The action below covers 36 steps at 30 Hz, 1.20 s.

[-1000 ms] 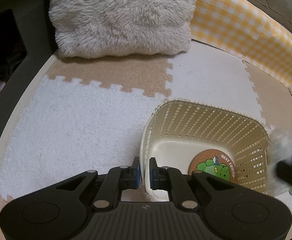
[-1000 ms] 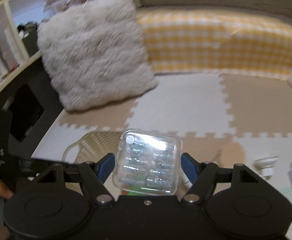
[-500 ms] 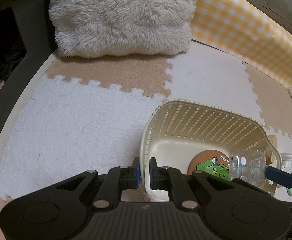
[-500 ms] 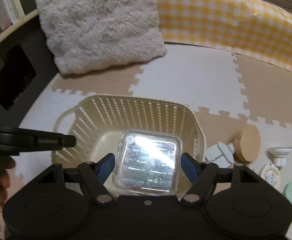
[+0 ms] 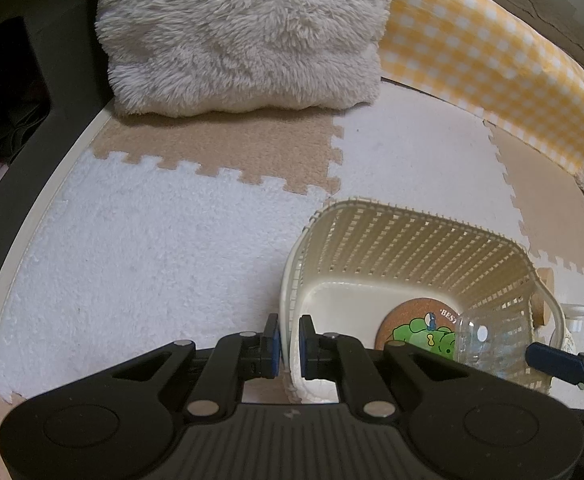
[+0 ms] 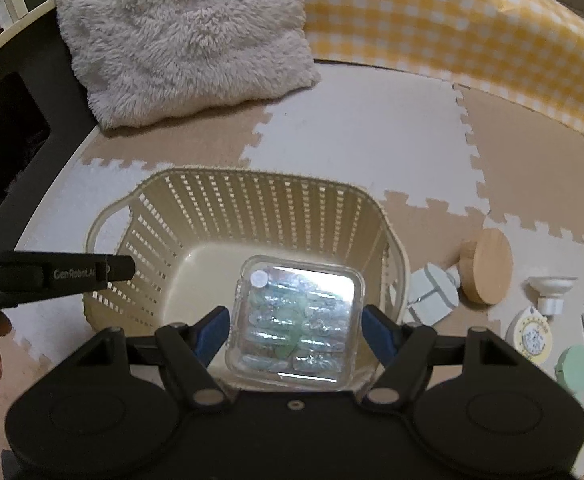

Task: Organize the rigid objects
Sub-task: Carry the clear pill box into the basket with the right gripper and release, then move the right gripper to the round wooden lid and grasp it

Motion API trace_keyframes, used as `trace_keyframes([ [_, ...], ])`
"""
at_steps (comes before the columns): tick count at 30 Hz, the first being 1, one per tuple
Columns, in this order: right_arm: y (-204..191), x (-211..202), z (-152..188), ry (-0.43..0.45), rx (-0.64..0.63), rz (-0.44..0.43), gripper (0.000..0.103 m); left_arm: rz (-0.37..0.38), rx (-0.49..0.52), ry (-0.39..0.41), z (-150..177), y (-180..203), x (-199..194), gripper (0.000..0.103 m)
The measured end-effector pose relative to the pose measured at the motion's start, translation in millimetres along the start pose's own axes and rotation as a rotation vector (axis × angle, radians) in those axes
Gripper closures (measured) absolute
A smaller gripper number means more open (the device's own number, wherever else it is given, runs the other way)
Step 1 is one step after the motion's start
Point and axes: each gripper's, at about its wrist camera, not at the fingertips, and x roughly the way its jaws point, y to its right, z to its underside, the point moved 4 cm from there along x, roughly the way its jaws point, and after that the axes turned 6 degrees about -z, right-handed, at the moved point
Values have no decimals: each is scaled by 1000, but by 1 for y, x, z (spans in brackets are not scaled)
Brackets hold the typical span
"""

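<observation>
The cream slatted basket (image 6: 251, 216) stands open at the top, its floor mostly bare beyond the clear plastic case (image 6: 298, 320) held over it and a cork coaster (image 5: 420, 326) lying inside. The left gripper (image 5: 289, 344) pinches the near-left rim, blocking that corner. Right of the basket the mat is crowded: a white adapter (image 6: 432, 292), wooden disc (image 6: 488, 272), small white fittings. Behind the basket, open foam mat (image 6: 364, 128) runs up to the shaggy cushion (image 6: 183, 36) and checked bolster (image 6: 472, 28).
</observation>
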Motion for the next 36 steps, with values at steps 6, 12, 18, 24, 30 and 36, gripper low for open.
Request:
trace_keyframes([
  [6, -2, -2, 1, 0, 4, 0, 28, -2, 4, -1, 0, 1, 0, 94],
  [12, -1, -4, 1, 6, 8, -9, 27, -3, 4, 0, 0, 1, 1, 94],
  [18, -2, -11, 2, 18, 16, -24, 25, -3, 4, 0, 0, 1, 0, 94],
  [24, 0, -31, 1, 37, 16, -63, 21, -5, 5, 0, 0, 1, 1, 94],
  [30, 10, -58, -1, 80, 12, -104, 20, -6, 8, 0, 1, 0, 1, 94],
  [36, 26, -89, -10, 163, 30, -133, 10, -6, 8, 0, 1, 0, 1, 94],
])
